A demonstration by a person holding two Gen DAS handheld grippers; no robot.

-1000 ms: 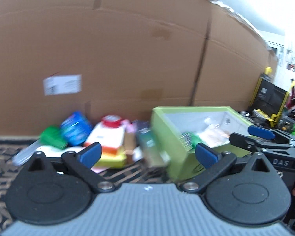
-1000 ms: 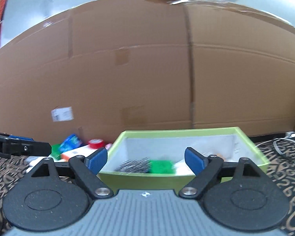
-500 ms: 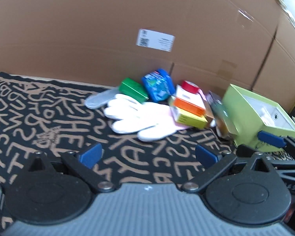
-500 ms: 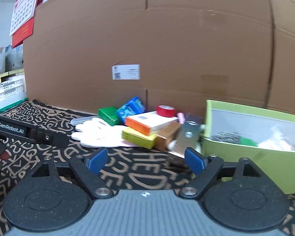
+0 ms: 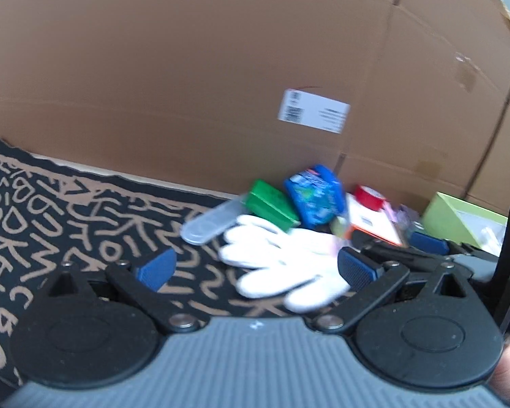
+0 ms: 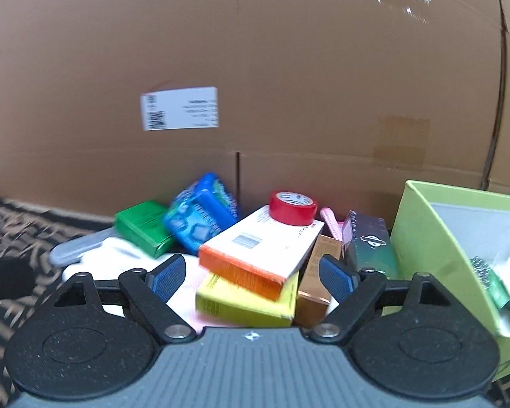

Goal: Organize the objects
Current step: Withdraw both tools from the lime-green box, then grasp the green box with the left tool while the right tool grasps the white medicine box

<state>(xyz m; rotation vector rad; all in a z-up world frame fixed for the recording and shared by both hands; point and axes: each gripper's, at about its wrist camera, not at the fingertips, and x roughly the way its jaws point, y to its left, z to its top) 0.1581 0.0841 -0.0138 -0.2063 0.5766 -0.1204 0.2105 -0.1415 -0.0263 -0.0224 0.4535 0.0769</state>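
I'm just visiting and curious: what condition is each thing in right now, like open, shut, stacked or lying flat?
Left gripper: open, holding nothing.
Right gripper: open, holding nothing.
Green bin: open-topped, already holds items.
Red tape roll: lying flat on the white and orange box.
White and orange box: tilted, resting on the yellow box.
Yellow box: lying flat, bottom of the stack.
White glove: lying flat on the patterned cloth.

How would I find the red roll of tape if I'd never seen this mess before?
Look along the foot of the big cardboard wall to the pile left of the lime-green box. The red tape roll sits on top of the white box with the orange end. It is the only round thing there; its neighbours are all boxy.
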